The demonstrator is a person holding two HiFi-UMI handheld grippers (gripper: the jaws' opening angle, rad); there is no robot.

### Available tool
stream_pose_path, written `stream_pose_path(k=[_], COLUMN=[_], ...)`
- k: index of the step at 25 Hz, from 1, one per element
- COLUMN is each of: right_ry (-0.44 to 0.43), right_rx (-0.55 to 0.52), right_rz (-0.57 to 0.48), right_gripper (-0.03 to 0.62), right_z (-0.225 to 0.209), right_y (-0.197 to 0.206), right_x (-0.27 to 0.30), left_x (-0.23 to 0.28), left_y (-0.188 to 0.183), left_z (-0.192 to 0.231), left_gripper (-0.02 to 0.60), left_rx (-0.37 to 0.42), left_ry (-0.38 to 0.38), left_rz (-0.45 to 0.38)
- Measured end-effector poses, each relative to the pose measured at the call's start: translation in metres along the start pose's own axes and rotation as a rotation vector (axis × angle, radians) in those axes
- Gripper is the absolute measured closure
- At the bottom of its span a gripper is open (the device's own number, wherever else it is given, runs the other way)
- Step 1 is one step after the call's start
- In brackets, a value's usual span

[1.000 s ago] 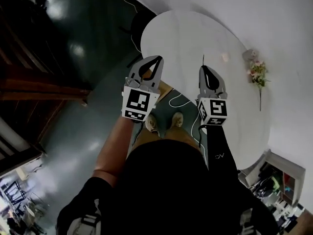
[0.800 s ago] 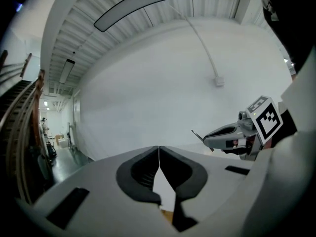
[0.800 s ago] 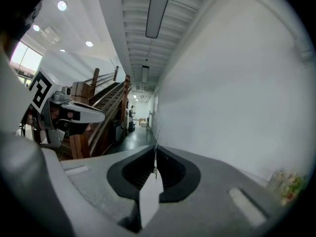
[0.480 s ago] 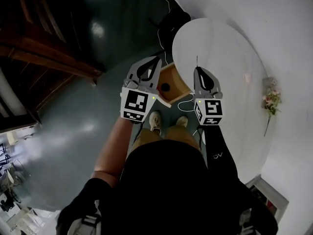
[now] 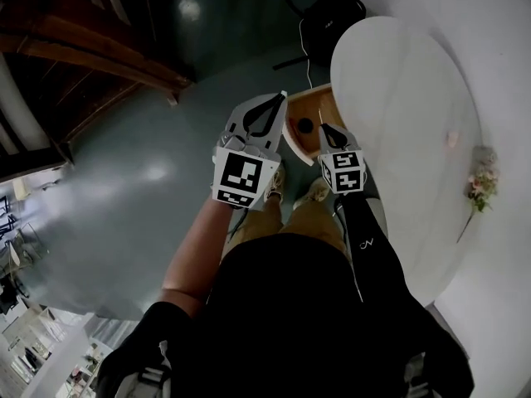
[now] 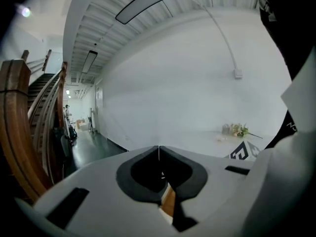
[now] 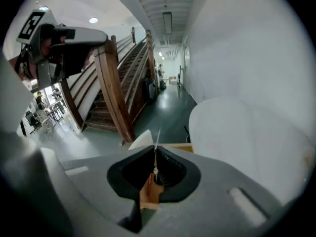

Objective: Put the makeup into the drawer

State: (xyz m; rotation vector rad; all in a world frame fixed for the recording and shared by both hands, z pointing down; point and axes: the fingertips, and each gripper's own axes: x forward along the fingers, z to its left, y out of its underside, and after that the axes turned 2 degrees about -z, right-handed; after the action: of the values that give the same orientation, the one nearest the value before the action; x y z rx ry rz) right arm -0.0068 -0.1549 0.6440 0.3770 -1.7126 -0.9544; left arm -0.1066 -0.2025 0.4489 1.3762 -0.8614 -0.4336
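In the head view an open wooden drawer (image 5: 322, 104) juts out beside the white table (image 5: 406, 114), with a dark round item (image 5: 305, 125) lying in it. My right gripper (image 5: 325, 128) hangs over the drawer, pointing steeply down. Its jaws are shut on a thin pale stick (image 7: 157, 134) that pokes out past the tips; it is too slim to identify. The drawer's wood edge (image 7: 180, 148) shows just beyond the right gripper (image 7: 155, 154). My left gripper (image 5: 272, 106) is at the drawer's left side. In its own view the left gripper (image 6: 159, 152) is shut and holds nothing.
A small pink item (image 5: 452, 138) and a bunch of flowers (image 5: 481, 185) lie on the table. A dark chair (image 5: 328, 15) stands beyond the table's end. A wooden staircase (image 5: 91, 48) rises at the left over a glossy dark floor (image 5: 141, 189). My feet (image 5: 315, 193) are below the drawer.
Both grippers have come down toward the drawer, the right one farther and tipped more steeply. The head view has swung, so the table now lies further right. Both jaws stayed shut.
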Motion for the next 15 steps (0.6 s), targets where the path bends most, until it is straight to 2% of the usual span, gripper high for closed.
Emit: stream_pose_path(k=[3,6,15], right_ry=[0.0,0.002,0.029], right_rx=[0.023,0.027,0.023], right_rz=[0.072,0.099,0.089], right_gripper=[0.572,0.55,0.537], right_z=[-0.005,-0.008,-0.015], right_y=[0.026,0.034,0.031], right_x=[0.015,0.018,0.007], left_x=[0.002,0.004,0.008], left_y=[0.01,0.015,0.008], left_z=[-0.001,-0.006,-0.009], left_gripper=[0.571,0.571,0.571], left_rx=[-0.011,-0.009,-0.005], left_ry=[0.001,0.018,0.042], left_rz=[0.017,0.026,0.011])
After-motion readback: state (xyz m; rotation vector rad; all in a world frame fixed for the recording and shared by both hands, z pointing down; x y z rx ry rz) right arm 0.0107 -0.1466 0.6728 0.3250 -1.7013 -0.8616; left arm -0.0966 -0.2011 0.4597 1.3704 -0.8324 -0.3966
